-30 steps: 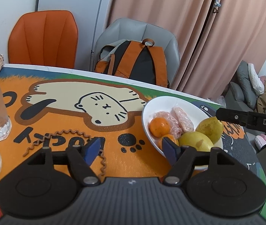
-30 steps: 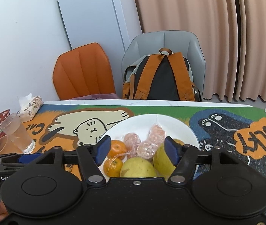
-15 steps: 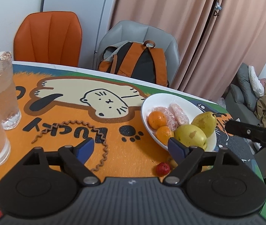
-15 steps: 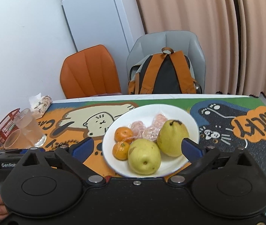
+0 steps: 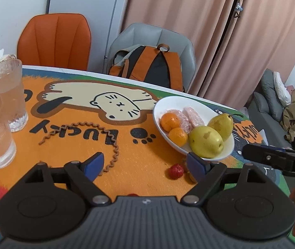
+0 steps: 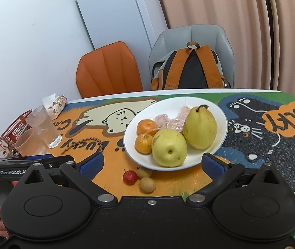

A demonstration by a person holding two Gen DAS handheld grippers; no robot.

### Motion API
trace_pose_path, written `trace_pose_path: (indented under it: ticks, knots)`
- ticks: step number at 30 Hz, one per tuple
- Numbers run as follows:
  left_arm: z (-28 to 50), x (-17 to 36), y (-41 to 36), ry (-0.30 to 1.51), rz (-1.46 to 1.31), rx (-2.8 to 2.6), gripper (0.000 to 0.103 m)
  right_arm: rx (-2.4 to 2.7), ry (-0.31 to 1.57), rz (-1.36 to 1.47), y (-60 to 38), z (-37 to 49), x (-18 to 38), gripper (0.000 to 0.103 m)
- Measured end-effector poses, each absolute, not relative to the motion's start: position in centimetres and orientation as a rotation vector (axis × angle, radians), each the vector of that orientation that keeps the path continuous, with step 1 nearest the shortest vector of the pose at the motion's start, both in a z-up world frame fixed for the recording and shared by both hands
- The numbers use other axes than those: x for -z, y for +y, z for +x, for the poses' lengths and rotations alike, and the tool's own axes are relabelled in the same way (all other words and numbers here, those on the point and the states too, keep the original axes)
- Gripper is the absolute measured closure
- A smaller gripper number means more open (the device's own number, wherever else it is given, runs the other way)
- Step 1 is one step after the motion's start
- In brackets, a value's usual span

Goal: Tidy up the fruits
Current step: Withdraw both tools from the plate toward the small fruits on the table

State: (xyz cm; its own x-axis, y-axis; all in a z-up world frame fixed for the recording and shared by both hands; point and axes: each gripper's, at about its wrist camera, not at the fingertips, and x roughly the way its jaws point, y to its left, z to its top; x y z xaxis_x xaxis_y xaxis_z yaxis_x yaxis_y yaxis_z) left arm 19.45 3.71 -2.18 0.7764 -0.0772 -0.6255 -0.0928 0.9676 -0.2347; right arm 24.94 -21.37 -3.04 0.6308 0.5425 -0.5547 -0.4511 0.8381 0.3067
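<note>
Fingers (image 6: 90, 165) spread, pear (image 6: 199, 130) stem-up

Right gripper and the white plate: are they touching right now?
Apart. In the right wrist view the right gripper is open; the white plate lies ahead of its fingertips, and orange mat shows between the left fingertip and the rim.

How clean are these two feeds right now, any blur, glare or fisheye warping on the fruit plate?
Left wrist view: plate sharp, no glare; curtains and table edge bow from fisheye. Right wrist view: pears slightly soft, lighting even, only faint shadows; fridge and curtains lean at the edges.
</note>
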Motion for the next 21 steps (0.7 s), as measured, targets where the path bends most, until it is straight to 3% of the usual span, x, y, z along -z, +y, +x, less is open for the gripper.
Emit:
trace_pose_path:
  ticks: [21]
  knots:
    - [17.0,4.9,2.9,0.729,-0.243,-0.006,0.019,-0.640,0.743,0.143,-21.0,22.7,5.6,0.000]
